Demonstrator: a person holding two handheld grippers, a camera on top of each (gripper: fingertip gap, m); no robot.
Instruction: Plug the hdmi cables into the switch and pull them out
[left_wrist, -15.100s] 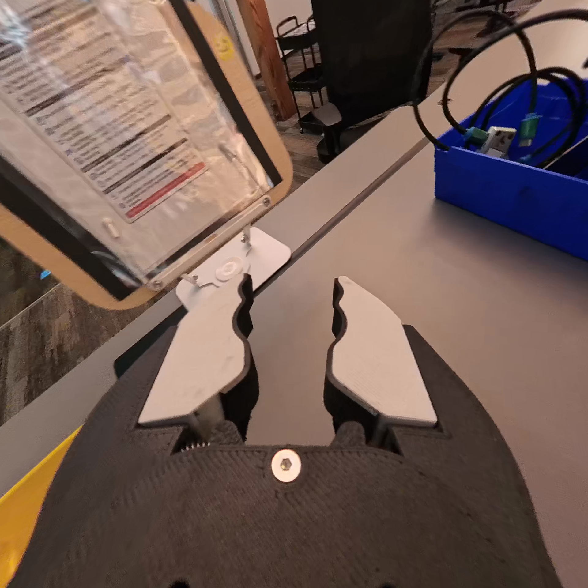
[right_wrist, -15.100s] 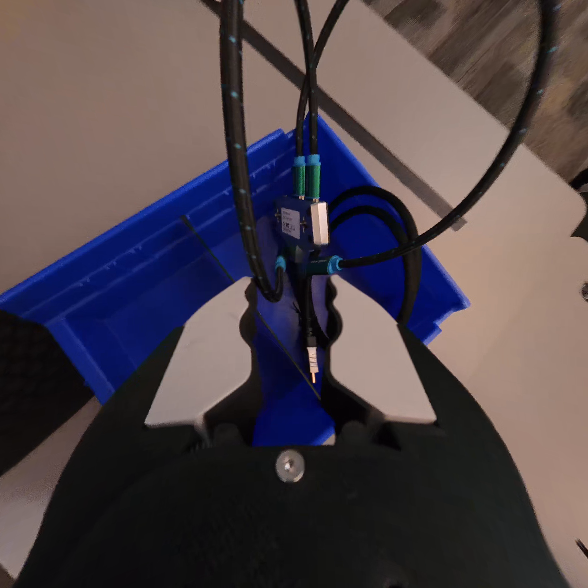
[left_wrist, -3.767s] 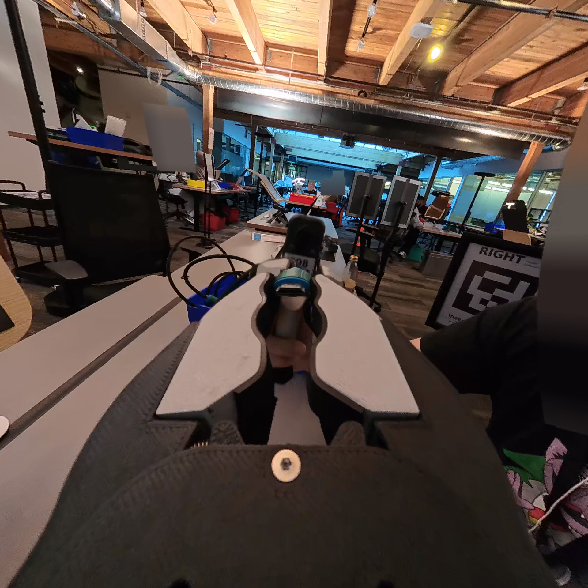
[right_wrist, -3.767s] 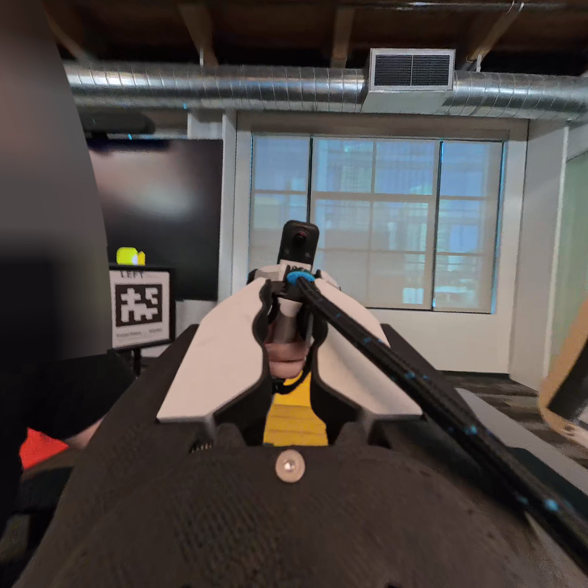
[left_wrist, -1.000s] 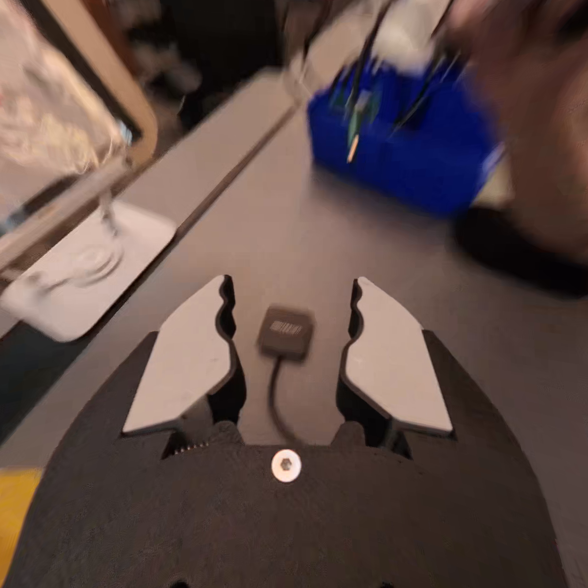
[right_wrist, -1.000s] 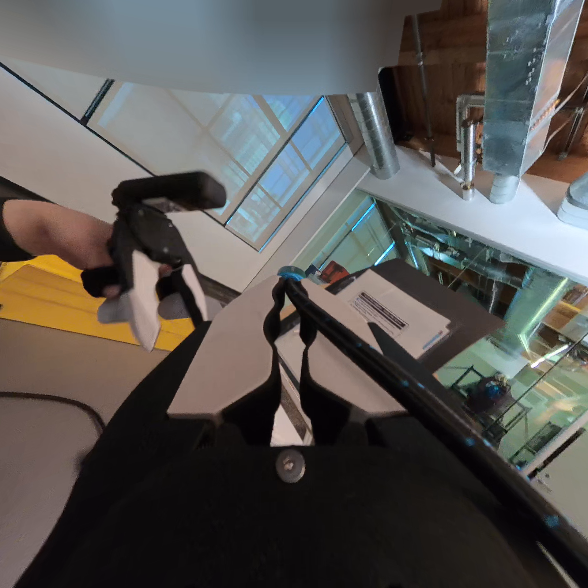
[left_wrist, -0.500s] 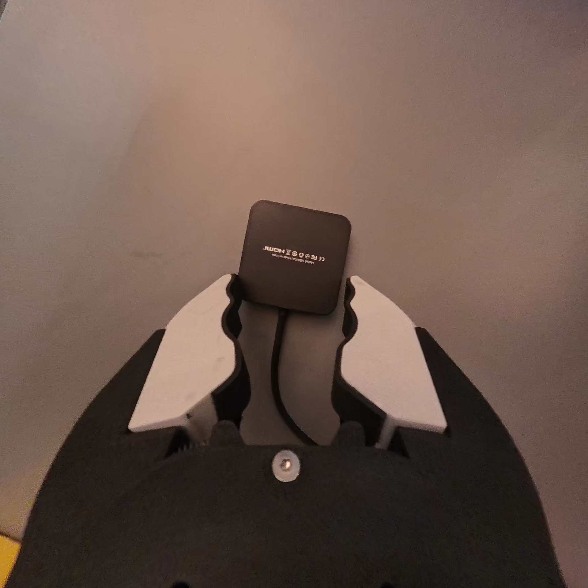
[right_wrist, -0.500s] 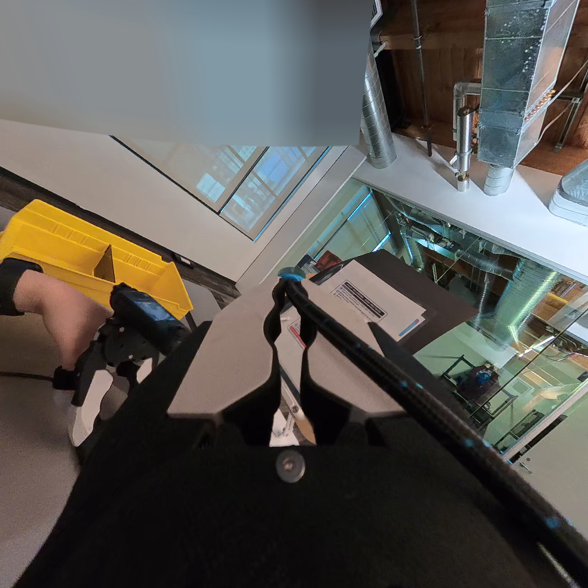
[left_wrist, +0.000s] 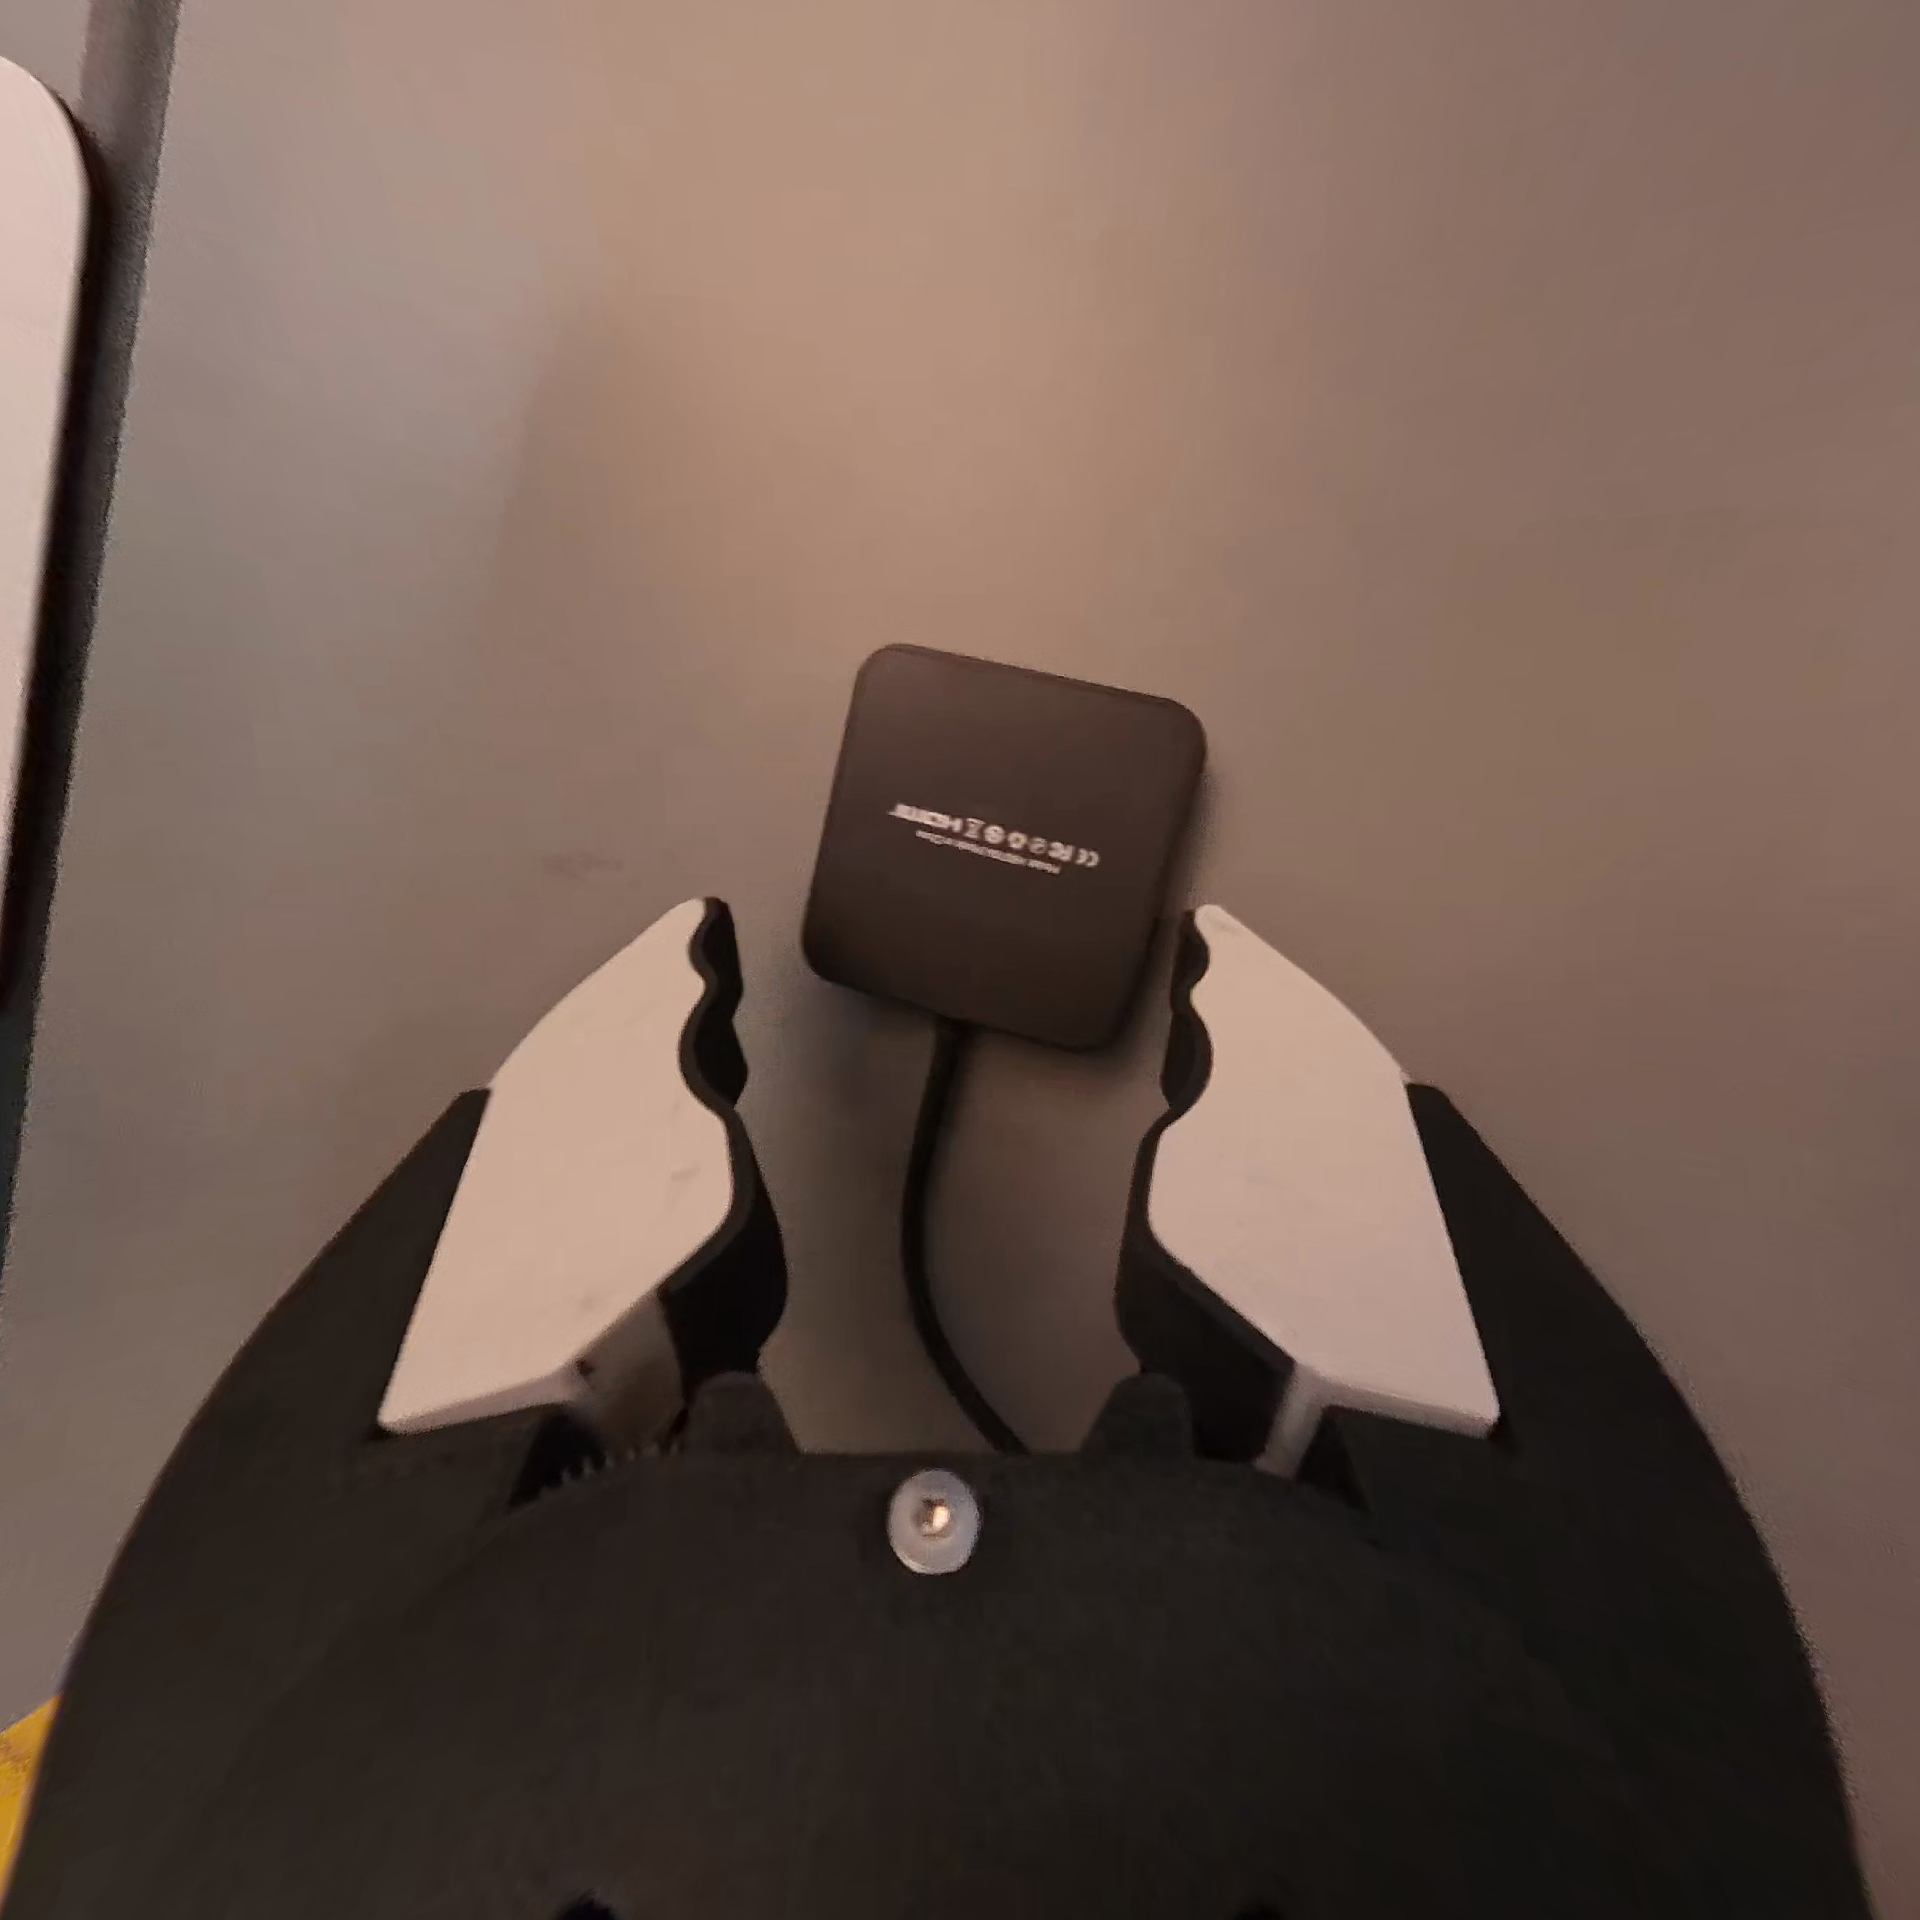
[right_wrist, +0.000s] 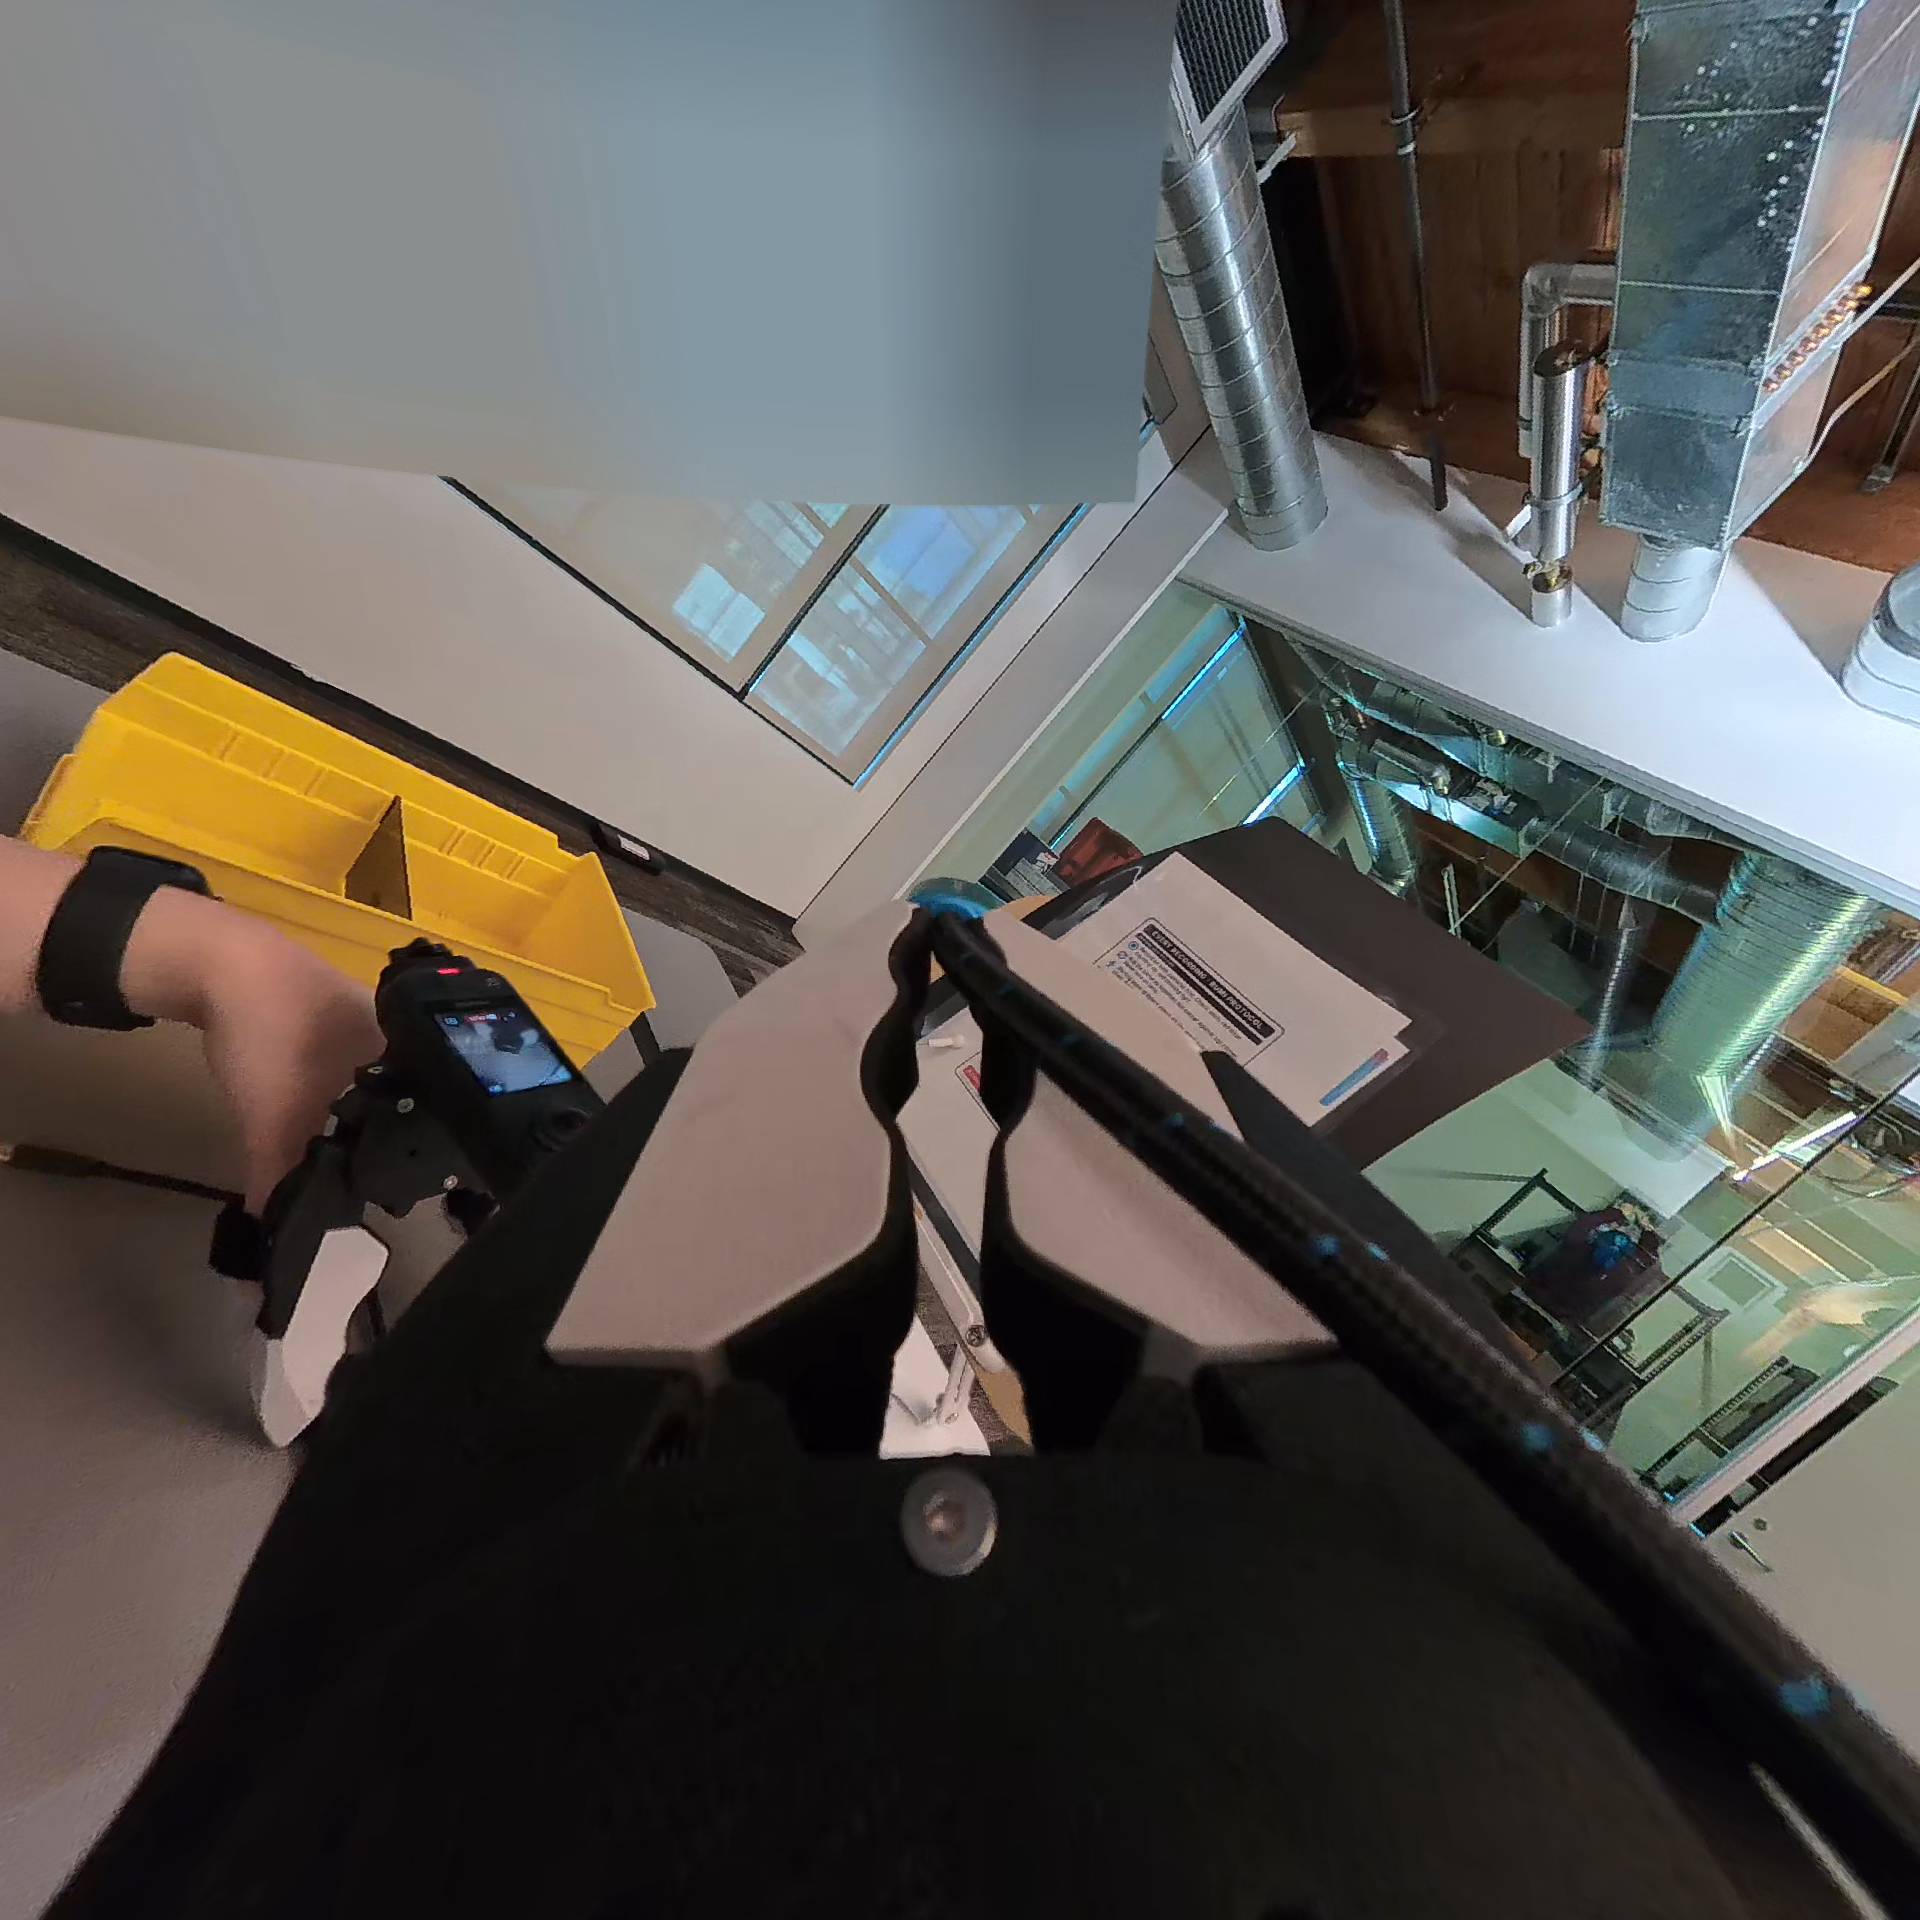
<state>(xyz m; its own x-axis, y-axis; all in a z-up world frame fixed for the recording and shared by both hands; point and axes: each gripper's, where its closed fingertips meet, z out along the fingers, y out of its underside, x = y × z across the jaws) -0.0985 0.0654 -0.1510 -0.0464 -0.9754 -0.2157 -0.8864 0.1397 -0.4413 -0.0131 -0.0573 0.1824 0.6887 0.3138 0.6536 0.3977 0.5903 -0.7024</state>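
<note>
The left hand-held gripper (left_wrist: 956, 997) hangs low over the grey desk (left_wrist: 1351, 468), jaws spread wide, and the switch (left_wrist: 1003, 847) lies flat on the desk just beyond its fingertips, a small black square with rounded corners, its thin lead (left_wrist: 935, 1195) trailing back between the fingers. Nothing is touching it yet. Over on the right, the right hand-held gripper (right_wrist: 940, 945) is raised and tilted up toward the ceiling, clamped on a braided black cable (right_wrist: 1299, 1236) right at its blue-ringed end; the plug itself I cannot make out. In that view the left one shows low down by a yellow bin (right_wrist: 312, 831), a hand (right_wrist: 260, 1029) around it. The switch looks light and smooth, so I'd guess it will skate on the desk if pushed; best pinched across its two side edges, clear of the ports. The cable looks stiff near the plug, so a hold close behind it should steer it straight.
</note>
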